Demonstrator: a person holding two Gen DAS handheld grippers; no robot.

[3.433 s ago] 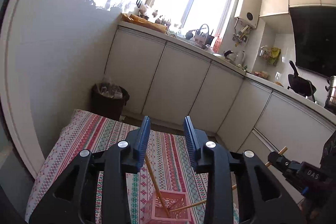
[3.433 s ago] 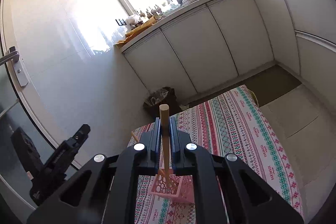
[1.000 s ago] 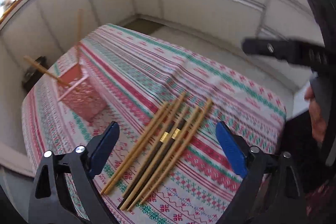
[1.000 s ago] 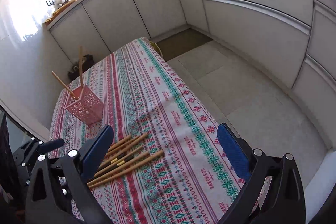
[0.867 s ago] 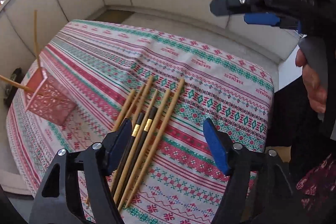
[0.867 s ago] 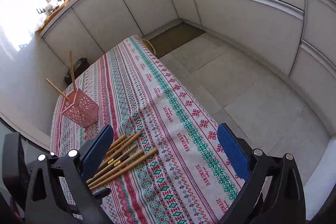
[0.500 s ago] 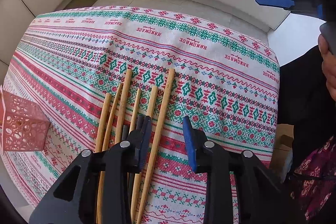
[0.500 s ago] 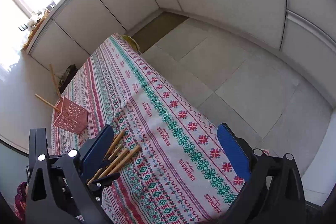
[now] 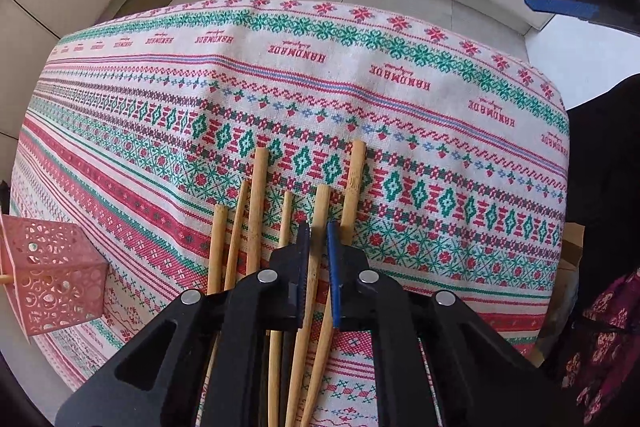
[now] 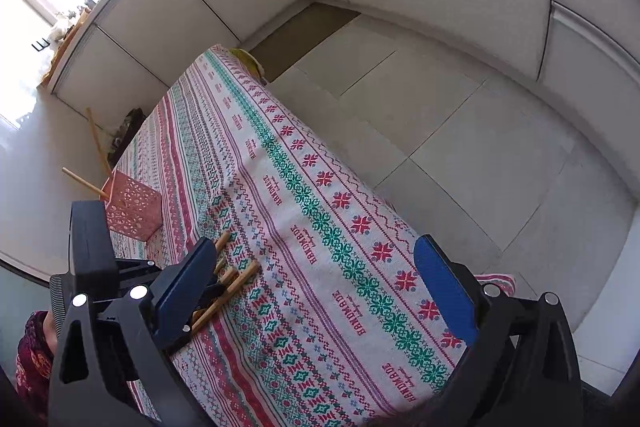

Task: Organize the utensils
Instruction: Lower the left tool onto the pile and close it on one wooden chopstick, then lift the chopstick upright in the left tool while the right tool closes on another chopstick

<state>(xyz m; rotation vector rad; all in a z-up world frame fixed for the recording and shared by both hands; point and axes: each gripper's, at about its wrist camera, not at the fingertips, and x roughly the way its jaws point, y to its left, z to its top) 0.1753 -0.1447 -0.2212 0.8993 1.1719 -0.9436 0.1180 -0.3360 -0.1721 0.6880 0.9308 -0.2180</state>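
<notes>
The patterned tablecloth (image 9: 400,99) covered the table, with the pink basket (image 9: 52,291) standing toward the far left, two sticks already leaning in it. A row of wooden chopsticks (image 9: 256,195) lay side by side near the table's front edge, easy to take singly. The left gripper (image 9: 318,247) had its jaws narrowed around one chopstick (image 9: 320,211), though full contact was hard to confirm. The right gripper (image 10: 316,291) hung wide open and empty over the cloth, probably waiting its turn.

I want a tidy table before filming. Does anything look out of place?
Yes. Loose chopsticks lie unevenly on the tablecloth, ends staggered. The left gripper is closed on one. Two more lean crookedly out of the pink holder.
</notes>
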